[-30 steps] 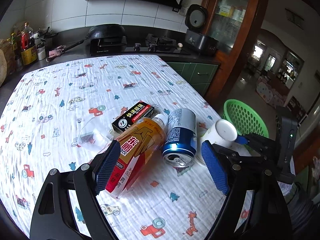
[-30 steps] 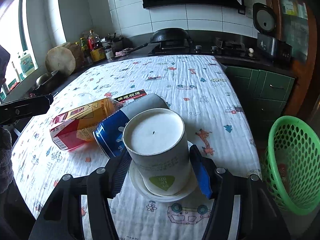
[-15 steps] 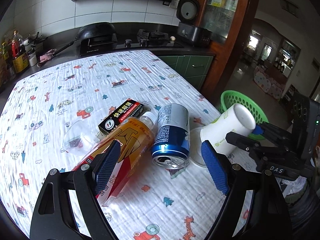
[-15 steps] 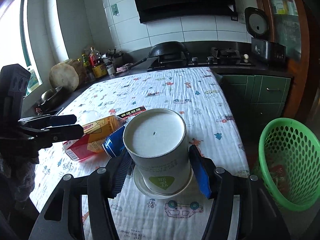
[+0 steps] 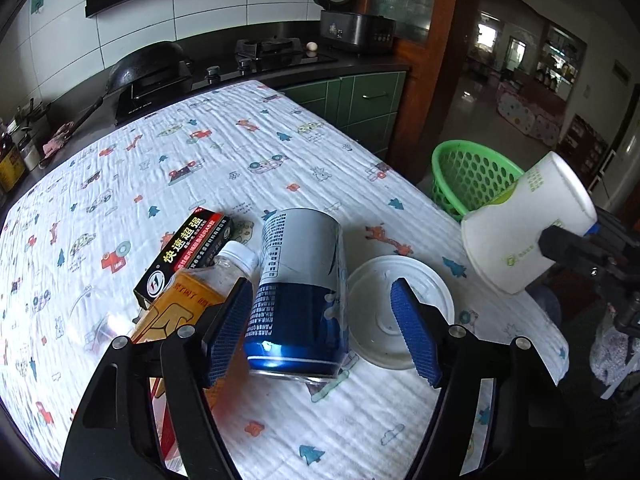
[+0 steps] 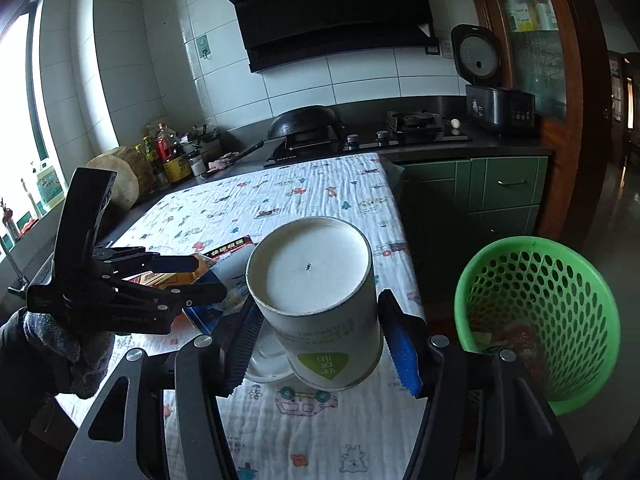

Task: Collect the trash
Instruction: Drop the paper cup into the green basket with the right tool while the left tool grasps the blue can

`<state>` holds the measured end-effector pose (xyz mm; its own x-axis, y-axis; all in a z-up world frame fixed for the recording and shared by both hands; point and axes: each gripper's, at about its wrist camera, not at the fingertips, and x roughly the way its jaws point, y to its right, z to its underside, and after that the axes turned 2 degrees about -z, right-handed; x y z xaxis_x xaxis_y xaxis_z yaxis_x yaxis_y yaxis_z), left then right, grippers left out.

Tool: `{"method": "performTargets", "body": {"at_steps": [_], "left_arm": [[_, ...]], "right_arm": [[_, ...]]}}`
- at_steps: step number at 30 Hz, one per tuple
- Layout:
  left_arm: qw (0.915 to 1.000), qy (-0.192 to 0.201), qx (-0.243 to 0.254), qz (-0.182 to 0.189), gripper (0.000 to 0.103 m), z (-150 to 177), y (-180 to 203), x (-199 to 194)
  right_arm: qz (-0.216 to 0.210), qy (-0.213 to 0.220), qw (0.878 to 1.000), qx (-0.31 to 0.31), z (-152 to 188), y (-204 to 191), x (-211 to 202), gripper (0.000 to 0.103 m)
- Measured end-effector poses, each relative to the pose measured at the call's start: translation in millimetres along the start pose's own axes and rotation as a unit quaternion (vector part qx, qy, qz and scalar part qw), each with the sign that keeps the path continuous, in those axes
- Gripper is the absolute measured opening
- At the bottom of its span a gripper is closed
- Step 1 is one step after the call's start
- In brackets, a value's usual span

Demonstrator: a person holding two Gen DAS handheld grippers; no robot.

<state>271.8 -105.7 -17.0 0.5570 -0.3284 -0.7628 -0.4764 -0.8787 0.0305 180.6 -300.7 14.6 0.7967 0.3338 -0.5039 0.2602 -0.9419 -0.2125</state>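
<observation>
On the cloth-covered surface (image 5: 280, 148), trash is being collected into the green basket (image 6: 536, 320) off its edge. The right gripper (image 6: 316, 340), clamped on the upturned paper cup (image 6: 316, 300), must carry it over the basket. The left gripper (image 5: 320, 320), jaws just closing, straddles the lying blue can (image 5: 298, 288) ungripped; it must pinch.

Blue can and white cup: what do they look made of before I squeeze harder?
Blue can: looks like thin metal, glossy printed skin with a shiny rim catching light. White cup: probably coated paper, matte white wall with a printed green logo and a rolled edge; a plastic lining can't be ruled out.
</observation>
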Motion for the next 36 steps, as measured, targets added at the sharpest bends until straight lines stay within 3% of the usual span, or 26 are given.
{"method": "performTargets", "body": {"at_steps": [12,21,36], "left_arm": [[0.9994,-0.030,0.005,-0.016,0.071,-7.6,1.9,27.1],[0.9988,-0.043,0.007,-0.021,0.061,-9.2,0.3,36.7],[0.9992,-0.033,0.003,-0.021,0.057,-12.3,2.5,18.5]], "right_arm": [[0.051,0.004,0.998,0.034,5.8,56.8,-15.2,0.057],[0.101,-0.005,0.993,0.066,6.4,108.9,-16.0,0.057],[0.183,-0.042,0.975,0.117,26.8,192.1,1.8,0.057]]}}
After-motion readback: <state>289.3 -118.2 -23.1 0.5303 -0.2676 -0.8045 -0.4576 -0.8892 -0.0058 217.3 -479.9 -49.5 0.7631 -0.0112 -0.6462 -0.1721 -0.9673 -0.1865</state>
